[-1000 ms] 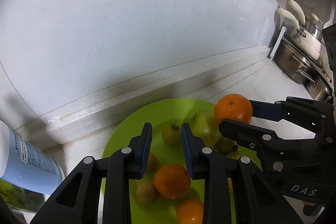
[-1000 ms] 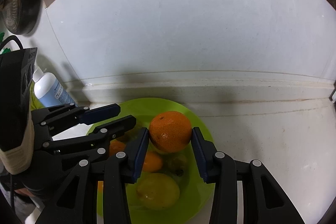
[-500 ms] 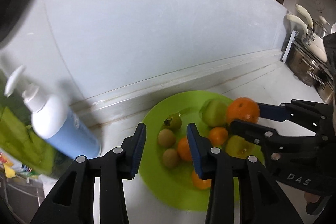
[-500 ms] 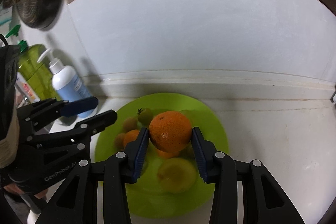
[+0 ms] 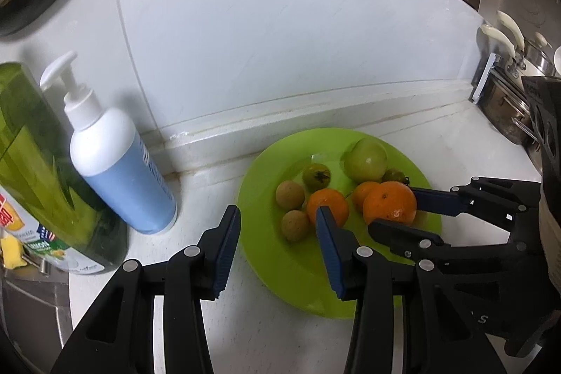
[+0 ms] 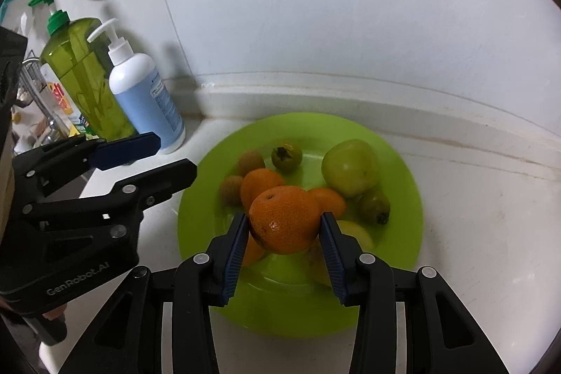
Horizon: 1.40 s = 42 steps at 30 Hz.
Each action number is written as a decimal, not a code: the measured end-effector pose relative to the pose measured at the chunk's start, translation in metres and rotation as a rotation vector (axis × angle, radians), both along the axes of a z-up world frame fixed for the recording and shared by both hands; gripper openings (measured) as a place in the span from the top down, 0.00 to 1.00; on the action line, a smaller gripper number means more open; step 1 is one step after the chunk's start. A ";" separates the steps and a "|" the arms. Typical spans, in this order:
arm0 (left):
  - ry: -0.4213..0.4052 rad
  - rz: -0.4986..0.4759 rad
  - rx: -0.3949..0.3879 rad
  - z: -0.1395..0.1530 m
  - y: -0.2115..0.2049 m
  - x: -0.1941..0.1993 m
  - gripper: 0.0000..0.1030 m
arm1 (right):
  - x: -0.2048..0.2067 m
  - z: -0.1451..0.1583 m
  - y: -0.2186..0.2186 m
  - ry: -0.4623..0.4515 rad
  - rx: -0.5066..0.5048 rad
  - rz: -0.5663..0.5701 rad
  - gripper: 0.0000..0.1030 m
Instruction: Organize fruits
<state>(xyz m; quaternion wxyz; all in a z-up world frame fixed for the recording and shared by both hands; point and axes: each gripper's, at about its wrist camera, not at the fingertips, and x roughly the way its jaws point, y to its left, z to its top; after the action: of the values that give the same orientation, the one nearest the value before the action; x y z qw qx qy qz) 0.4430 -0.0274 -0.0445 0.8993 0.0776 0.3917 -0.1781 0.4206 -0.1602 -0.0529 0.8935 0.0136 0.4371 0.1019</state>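
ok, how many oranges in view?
4: one orange clamped in the right gripper; three on the green plate, two behind it, one mostly hidden beneath. More may be hidden.

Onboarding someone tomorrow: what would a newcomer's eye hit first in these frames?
The bright orange clamped between the right gripper jaws, held over the lime-green plate near the middle of the white counter. The plate carries more oranges, a large green fruit and small brown ones. At its left edge the left gripper hovers with nothing between its jaws, which have just been opening, near a blue-and-white pump bottle.

White counter (image 6: pixel 473 216), green plate (image 6: pixel 403 233) of fruit, pump bottle (image 6: pixel 147 100), green bottle (image 6: pixel 84 79) beside it
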 end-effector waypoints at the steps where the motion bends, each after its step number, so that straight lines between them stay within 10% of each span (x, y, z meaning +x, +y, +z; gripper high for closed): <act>1: 0.003 0.002 -0.002 -0.001 0.001 0.000 0.57 | 0.000 0.000 0.000 -0.004 -0.001 -0.001 0.58; 28: -0.063 0.056 -0.017 0.023 0.015 -0.057 0.51 | -0.050 0.024 0.001 -0.092 0.000 -0.056 0.51; 42: -0.196 0.086 -0.033 0.064 0.036 -0.149 0.29 | -0.137 0.059 0.011 -0.204 0.017 -0.119 0.42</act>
<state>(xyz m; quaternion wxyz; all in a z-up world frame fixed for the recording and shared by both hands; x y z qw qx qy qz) 0.2942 0.0091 0.0198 0.9413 0.0629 0.3019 -0.1374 0.2833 -0.1496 0.0065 0.9377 0.0366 0.3413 0.0532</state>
